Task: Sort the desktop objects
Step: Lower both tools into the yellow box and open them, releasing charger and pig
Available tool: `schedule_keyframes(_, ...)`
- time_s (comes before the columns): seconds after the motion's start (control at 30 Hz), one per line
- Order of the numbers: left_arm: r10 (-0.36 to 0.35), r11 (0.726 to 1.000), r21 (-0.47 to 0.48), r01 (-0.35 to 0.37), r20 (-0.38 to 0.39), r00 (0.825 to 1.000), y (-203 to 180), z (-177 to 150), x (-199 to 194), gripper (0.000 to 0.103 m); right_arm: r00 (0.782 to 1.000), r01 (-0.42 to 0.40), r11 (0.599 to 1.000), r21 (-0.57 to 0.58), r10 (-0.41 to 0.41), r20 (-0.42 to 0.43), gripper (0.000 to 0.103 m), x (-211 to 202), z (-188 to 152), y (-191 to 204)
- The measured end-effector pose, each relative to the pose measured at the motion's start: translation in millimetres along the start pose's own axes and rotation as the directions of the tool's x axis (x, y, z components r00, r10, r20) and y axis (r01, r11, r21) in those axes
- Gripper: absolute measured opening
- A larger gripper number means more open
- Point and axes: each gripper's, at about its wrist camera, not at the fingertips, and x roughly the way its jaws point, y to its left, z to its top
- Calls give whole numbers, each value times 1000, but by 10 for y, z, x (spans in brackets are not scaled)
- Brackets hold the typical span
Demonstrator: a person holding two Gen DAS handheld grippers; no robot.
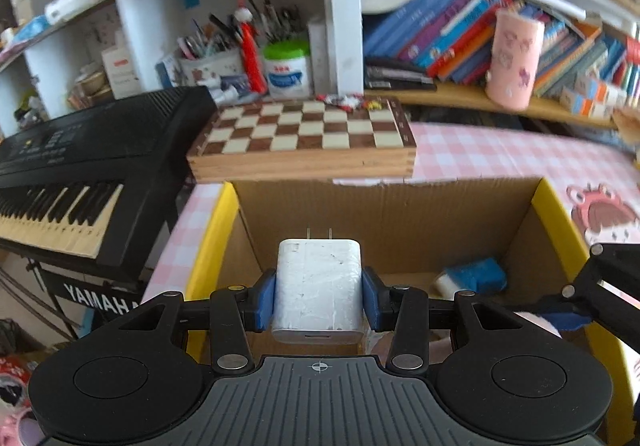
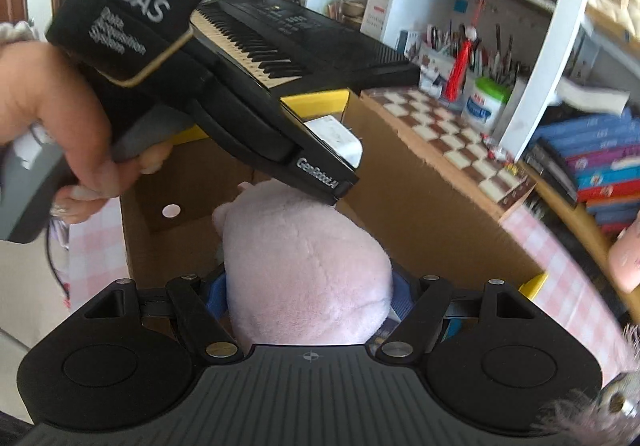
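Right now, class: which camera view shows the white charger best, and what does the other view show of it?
The left wrist view. There the white charger sits centred and whole, prongs up, clamped in the left gripper over the cardboard box. The right wrist view shows only a corner of it behind the left gripper's black body.

wrist views close above shared cardboard box (image 1: pixel 400 213)

"YAMAHA" on keyboard stand (image 1: pixel 105 300); "DAS" on left gripper (image 2: pixel 340 181)

A white charger (image 1: pixel 318 286), prongs forward, and a pink plush toy (image 2: pixel 308 270) hang over the cardboard box (image 1: pixel 400 213).
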Motion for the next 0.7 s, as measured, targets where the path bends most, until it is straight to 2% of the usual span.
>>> schedule_keyframes(0.13,-5,1000,4,5,-46,999,8,-4,88,42,999,-36,993,110,38,-22,73,60,-27,-73)
schedule_keyframes(0.5,14,1000,6,-13,-94,996,2,2,149,42,998,-47,992,121,51,-31,74,47,-50,-54)
schedule_keyframes(0.7,29,999,26,-27,-79,996,-21,1,144,42,998,-41,991,126,45,-33,74,49,-52,-51)
